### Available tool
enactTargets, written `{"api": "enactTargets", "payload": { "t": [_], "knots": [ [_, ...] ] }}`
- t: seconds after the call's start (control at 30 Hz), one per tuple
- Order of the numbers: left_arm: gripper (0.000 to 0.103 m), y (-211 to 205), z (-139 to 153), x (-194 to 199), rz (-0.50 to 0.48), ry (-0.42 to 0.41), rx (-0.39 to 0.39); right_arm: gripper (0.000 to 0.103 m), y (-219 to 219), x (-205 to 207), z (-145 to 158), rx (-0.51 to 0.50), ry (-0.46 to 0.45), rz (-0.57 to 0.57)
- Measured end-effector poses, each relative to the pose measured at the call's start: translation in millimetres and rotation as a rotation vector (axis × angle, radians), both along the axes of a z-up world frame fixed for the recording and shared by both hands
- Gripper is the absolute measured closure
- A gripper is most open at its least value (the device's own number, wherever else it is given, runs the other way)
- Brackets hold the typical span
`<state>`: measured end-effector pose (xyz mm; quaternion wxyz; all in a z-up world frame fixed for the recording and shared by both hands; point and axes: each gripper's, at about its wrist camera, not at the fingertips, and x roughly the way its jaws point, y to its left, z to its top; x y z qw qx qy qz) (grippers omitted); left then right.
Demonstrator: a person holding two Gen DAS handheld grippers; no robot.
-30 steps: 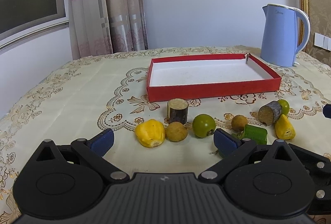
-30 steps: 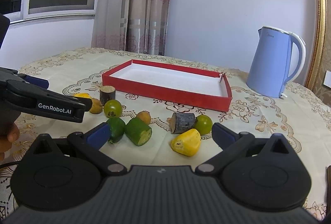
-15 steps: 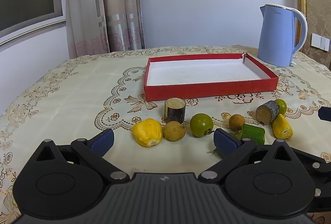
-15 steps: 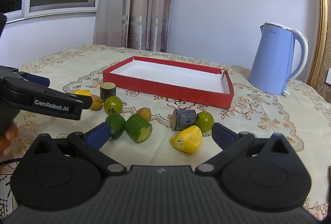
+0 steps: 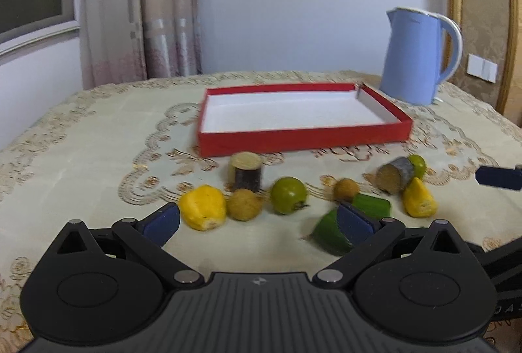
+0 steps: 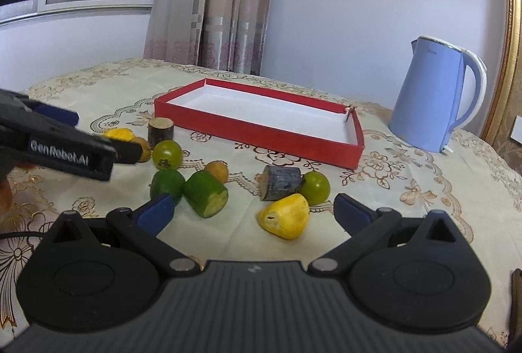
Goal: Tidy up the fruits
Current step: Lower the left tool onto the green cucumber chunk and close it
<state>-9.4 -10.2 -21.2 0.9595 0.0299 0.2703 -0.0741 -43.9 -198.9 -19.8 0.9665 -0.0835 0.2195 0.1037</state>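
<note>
Fruits are sitting loose on the bench (image 5: 98, 138), all outside the red tray (image 5: 303, 139). The yellow fruit (image 6: 285, 216) is lying straight ahead between the right gripper (image 6: 251, 211) tips, long axis crosswise; jaws gaping, empty. The left gripper (image 5: 259, 221), also spread and empty, is facing another yellow fruit (image 5: 204, 211). Versus a second ago, both are creeping closer and lower.

Before the red tray (image 6: 261, 138) lay two yellow fruits (image 6: 285, 220), two green balls (image 6: 167, 154), two brown balls (image 5: 244, 204), two log pieces (image 6: 281, 182), two green chunks (image 6: 205, 194).

Red tray (image 5: 303, 141), pale-blue kettle (image 6: 434, 98)
</note>
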Motion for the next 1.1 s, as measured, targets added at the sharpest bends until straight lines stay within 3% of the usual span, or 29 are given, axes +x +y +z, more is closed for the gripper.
{"api": "enactTargets", "payload": {
  "t": [0.33, 0.53, 0.77, 0.9, 0.93, 1.1],
  "knots": [
    [0.001, -10, -6, 2, -0.006, 0.019, -0.007, 0.000, -9, -3, -1, 0.010, -0.006, -0.017],
    [0.001, -11, -7, -3, -0.125, -0.001, 0.022, 0.000, -11, -1, -1, 0.014, -0.008, -0.034],
    [0.026, -21, -5, -4, -0.298, -0.005, 0.093, 0.000, -14, 2, -4, 0.012, 0.000, -0.041],
    [0.033, -29, -6, -3, -0.392, -0.012, 0.169, 0.000, -21, 1, -3, 0.024, -0.002, -0.057],
    [0.039, -31, -7, -2, -0.415, -0.010, 0.184, 0.000, -23, 1, -2, 0.028, -0.004, -0.063],
    [0.060, -37, -14, 13, -0.480, 0.060, 0.185, 0.000, -31, 2, -3, 0.045, 0.006, -0.087]
  ]
}}
